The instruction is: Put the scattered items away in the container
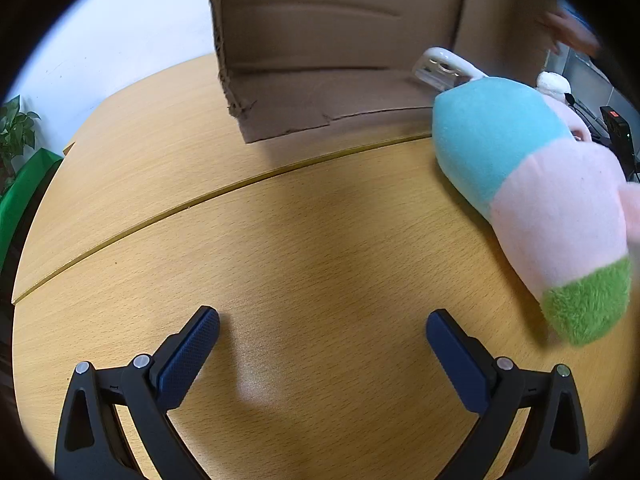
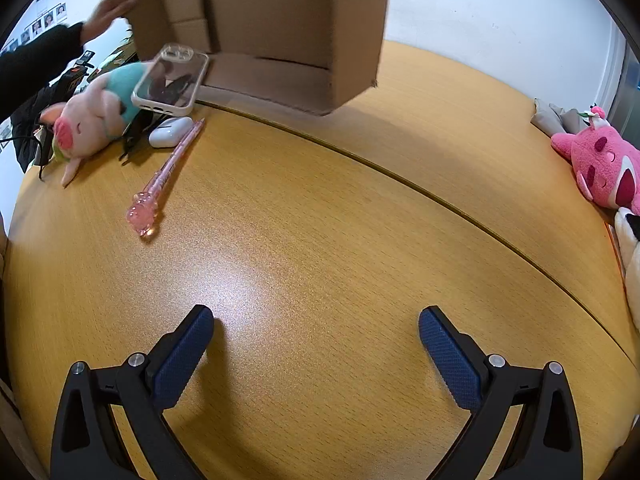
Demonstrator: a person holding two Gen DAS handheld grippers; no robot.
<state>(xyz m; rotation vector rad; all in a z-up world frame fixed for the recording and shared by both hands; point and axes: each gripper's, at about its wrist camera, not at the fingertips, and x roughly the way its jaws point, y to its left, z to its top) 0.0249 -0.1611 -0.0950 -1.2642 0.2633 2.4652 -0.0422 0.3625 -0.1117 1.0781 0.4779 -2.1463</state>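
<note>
An open cardboard box stands at the far side of the wooden table, also in the right wrist view. A pink, blue and green plush pig lies on the table right of my left gripper, which is open and empty. In the right wrist view the pig lies far left with a clear phone case leaning on it, a white earbud case and a pink pen beside it. My right gripper is open and empty over bare table.
A person's hand touches the box's left side. A pink plush toy and a white plush lie at the table's right edge. Black cables lie near the pig. A green plant stands beyond the left edge.
</note>
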